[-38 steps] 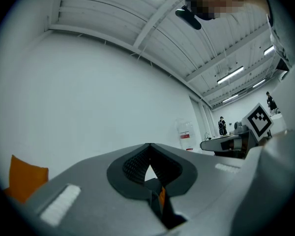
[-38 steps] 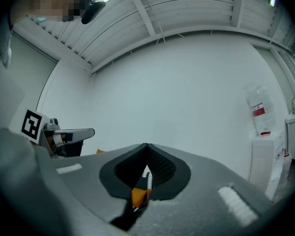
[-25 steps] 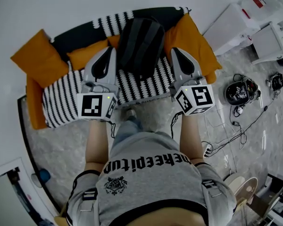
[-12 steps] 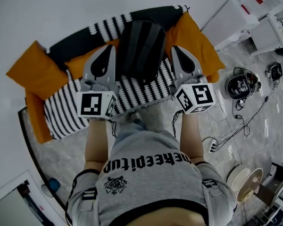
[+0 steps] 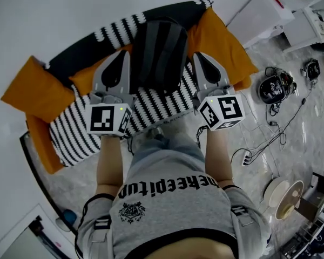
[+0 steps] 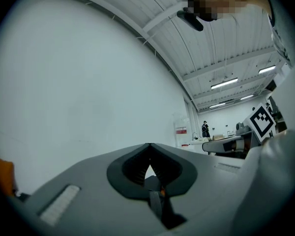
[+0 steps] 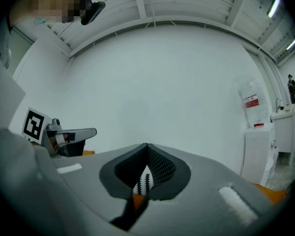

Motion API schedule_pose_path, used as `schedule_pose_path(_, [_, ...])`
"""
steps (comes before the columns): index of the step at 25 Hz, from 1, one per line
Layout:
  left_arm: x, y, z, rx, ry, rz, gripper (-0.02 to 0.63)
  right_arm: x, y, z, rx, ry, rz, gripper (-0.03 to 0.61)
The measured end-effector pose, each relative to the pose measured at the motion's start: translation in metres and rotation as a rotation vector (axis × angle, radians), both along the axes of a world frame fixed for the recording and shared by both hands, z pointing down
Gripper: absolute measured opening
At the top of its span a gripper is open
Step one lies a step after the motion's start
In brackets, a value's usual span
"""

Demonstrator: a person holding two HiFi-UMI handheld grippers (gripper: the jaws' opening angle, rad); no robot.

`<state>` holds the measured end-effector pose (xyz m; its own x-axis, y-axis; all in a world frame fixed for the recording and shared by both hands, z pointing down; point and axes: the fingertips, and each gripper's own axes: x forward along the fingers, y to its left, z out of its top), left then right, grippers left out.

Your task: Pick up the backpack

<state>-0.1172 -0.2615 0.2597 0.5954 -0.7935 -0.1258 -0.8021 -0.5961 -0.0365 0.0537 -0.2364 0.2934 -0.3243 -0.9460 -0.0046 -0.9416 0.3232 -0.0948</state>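
Note:
A dark grey backpack (image 5: 159, 50) stands upright on the sofa, leaning on its backrest. The sofa (image 5: 78, 131) is covered with a black-and-white striped throw. My left gripper (image 5: 124, 54) is just left of the backpack and my right gripper (image 5: 196, 54) just right of it, both above the seat and apart from the bag. In the left gripper view the left gripper (image 6: 150, 145) has its jaws met at the tips with nothing between them. The right gripper (image 7: 147, 144) looks the same in its own view. Neither gripper view shows the backpack.
Orange cushions (image 5: 29, 88) (image 5: 221, 34) lie at both sofa ends. On the marble floor to the right are a black device with cables (image 5: 272, 88), a power strip (image 5: 247, 156) and a round stand (image 5: 283, 196). White cabinets (image 5: 267, 12) stand at the upper right.
Both grippers have moved forward over the sofa seat and now flank the backpack more closely. Their jaws have stayed shut.

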Motion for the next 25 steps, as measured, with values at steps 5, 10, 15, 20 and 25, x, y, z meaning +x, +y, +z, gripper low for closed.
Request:
schedule_pose_path(5, [0.009, -0.013, 0.014, -0.036, 0.0, 0.028, 0.02, 0.0, -0.006, 0.014, -0.041, 0.007, 0.009, 0.003])
schedule_pose_path(10, [0.021, -0.021, 0.022, -0.052, -0.005, 0.045, 0.02, 0.01, -0.016, 0.027, -0.074, 0.003, 0.017, 0.003])
schedule_pose_path(15, [0.028, -0.037, 0.029, -0.069, -0.015, 0.041, 0.02, 0.019, -0.044, 0.046, -0.131, -0.006, 0.015, 0.003])
schedule_pose_path(20, [0.033, -0.058, 0.041, -0.097, -0.025, 0.021, 0.02, 0.024, -0.078, 0.077, -0.212, -0.036, -0.003, 0.003])
schedule_pose_path(25, [0.036, -0.073, 0.061, -0.146, -0.032, 0.003, 0.02, 0.028, -0.099, 0.116, -0.306, -0.048, -0.017, 0.003])
